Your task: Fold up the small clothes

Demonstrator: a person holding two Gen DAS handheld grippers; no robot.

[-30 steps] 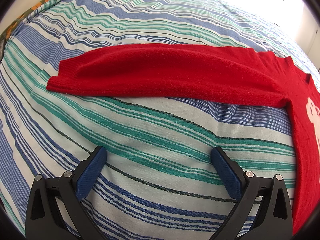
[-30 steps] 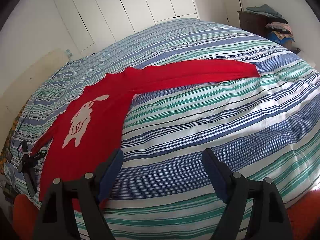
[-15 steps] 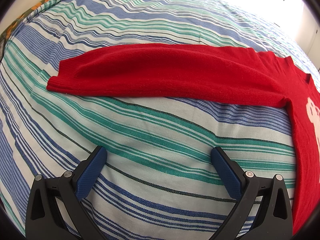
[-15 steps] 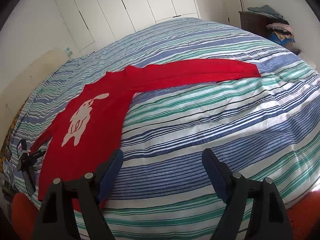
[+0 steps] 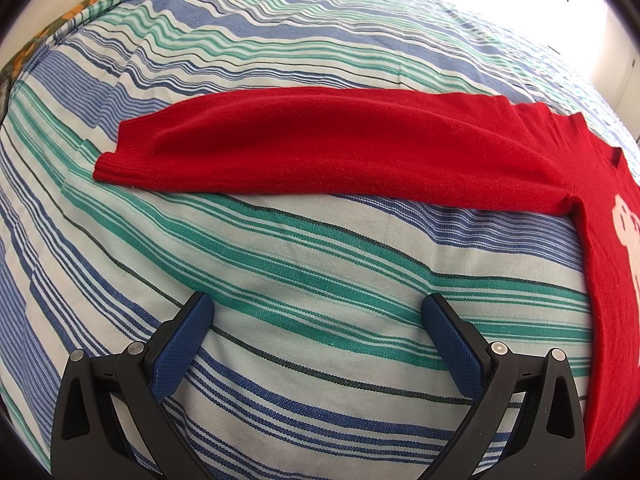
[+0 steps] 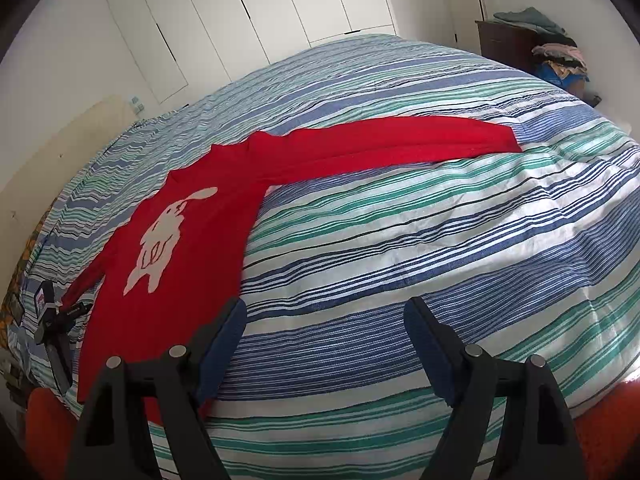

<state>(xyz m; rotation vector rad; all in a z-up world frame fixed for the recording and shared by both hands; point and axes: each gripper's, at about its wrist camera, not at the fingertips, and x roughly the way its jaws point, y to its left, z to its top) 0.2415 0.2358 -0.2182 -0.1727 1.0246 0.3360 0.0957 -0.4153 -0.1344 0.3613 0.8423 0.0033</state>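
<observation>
- The left gripper (image 5: 316,312) is seen spread wide over the striped bedspread (image 5: 280,272), with nothing held between its blue-padded fingers (image 5: 182,342).
- The right gripper (image 6: 322,320) is likewise spread wide and nothing is gripped; bare bedspread (image 6: 400,264) lies between its fingers (image 6: 430,354).
- The left finger of the right gripper is set just beside the lower side edge of the red sweater (image 6: 188,248); whether the cloth is touched cannot be told.
- The red sweater is laid flat on the bedspread, front up, with a white animal figure (image 6: 162,236) shown on its chest.
- In the left wrist view, one sleeve (image 5: 320,148) is stretched out straight across the bedspread beyond the left gripper, well apart from the fingertips, its ribbed cuff (image 5: 128,152) at the far left end.
- In the right wrist view, the other sleeve (image 6: 380,144) is stretched out from the sweater's shoulder toward the right, lying flat beyond the right gripper.
- The left gripper (image 6: 52,320) is seen in the right wrist view, near the sweater's sleeve on that side.
- Past the bedspread, white wardrobe doors (image 6: 256,20) are seen along the far wall.
- To the right of the bedspread, a dark dresser (image 6: 508,40) is stacked with piled clothes (image 6: 556,48).
</observation>
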